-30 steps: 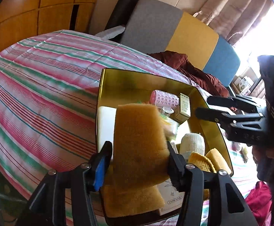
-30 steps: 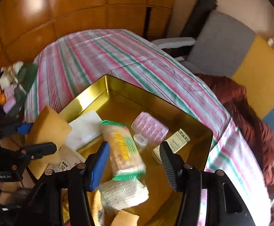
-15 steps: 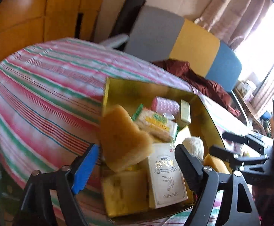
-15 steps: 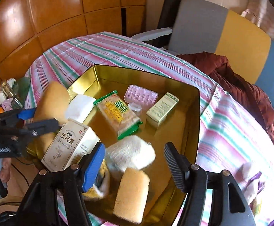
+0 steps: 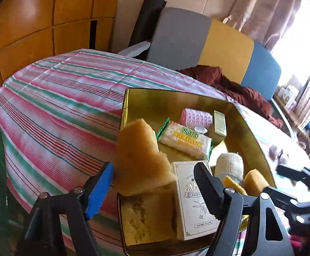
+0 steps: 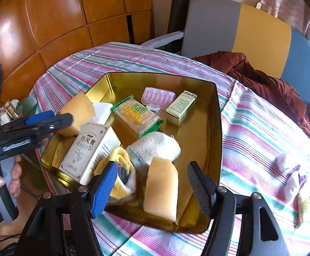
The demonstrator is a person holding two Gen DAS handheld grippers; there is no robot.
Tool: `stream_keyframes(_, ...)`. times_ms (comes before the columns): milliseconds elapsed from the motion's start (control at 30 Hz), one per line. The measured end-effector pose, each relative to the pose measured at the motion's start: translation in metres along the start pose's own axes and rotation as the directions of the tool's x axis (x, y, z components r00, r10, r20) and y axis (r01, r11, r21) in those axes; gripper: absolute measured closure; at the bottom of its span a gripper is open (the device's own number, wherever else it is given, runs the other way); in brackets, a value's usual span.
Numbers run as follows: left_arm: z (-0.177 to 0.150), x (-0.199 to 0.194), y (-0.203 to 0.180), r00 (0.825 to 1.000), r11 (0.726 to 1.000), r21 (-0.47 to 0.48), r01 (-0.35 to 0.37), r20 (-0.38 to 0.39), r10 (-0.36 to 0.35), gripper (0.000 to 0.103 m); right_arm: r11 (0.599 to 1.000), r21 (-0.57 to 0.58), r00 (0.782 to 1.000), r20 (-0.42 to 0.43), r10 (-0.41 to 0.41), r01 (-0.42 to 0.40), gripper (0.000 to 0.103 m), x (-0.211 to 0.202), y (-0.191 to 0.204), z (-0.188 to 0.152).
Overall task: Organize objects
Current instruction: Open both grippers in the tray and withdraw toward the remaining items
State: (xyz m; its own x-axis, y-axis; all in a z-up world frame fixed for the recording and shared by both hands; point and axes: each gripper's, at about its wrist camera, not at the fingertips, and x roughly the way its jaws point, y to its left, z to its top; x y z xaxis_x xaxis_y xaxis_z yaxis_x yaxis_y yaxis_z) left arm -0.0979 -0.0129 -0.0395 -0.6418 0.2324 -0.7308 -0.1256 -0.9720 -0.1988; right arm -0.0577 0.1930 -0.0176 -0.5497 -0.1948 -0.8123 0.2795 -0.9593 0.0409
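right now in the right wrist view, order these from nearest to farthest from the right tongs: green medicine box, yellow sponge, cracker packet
1. yellow sponge, between the open right tongs, at the gold tin's near edge.
2. cracker packet, mid-tin, left of centre.
3. green medicine box, toward the far right; only slightly beyond the packet.

Daylight from a blown-out window (image 5: 304, 40) behind the curtains, warm even light indoors, glare patches on the wooden panels (image 6: 7, 32), mirror-like reflections inside the gold tin (image 6: 216, 115), strong fisheye bending and dark corners, slight motion blur at frame edges
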Motion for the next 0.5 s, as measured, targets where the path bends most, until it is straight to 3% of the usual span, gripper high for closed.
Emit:
stream_keyframes(133, -0.003, -0.006, -0.007, 1.0, 0.999, 0.033, -0.003, 0.02, 0.002, 0.023, 1.0, 0.005, 1.0, 0.015, -0.028, 0.028, 0.022, -0.005, 0.002, -0.005)
stream_keyframes(500, -0.005, -0.047, -0.022, 0.994, 0.998, 0.066, -0.011, 0.106, 0.004, 0.009, 0.998, 0.033, 0.998, 0.04, -0.054, 0.052, 0.022, -0.015, 0.002, -0.016)
